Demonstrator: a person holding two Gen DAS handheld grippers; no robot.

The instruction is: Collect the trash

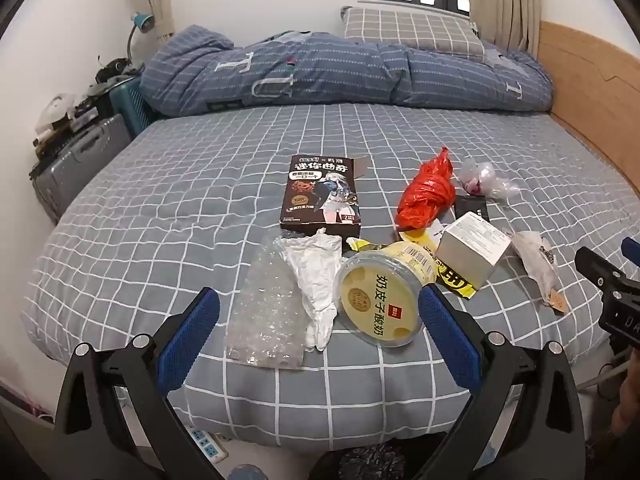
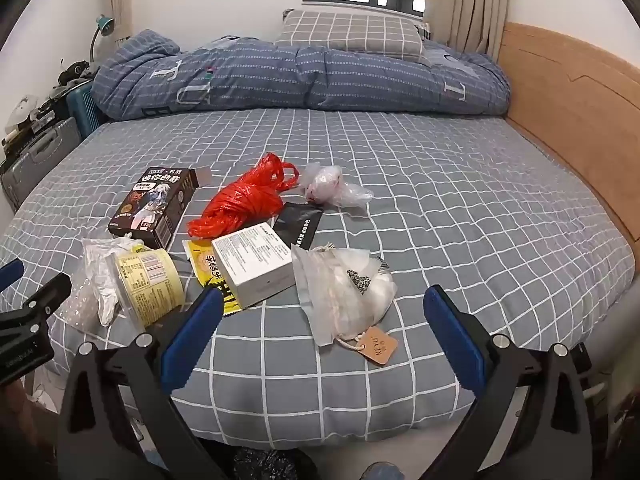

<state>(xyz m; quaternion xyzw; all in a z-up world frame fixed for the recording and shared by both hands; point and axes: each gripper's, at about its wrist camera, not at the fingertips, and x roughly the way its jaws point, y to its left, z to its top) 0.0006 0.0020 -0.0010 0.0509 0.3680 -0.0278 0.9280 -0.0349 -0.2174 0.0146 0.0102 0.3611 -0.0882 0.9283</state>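
Both grippers' blue fingers tilt downward, spread wide and empty, over bed trash.

The left tool hangs wide open above the yogurt cup on the bed.

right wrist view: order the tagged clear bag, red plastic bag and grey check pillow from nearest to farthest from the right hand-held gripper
1. Tagged clear bag, between the right hand-held gripper fingers.
2. Red plastic bag, mid-bed, left of centre.
3. Grey check pillow, far end under the window.
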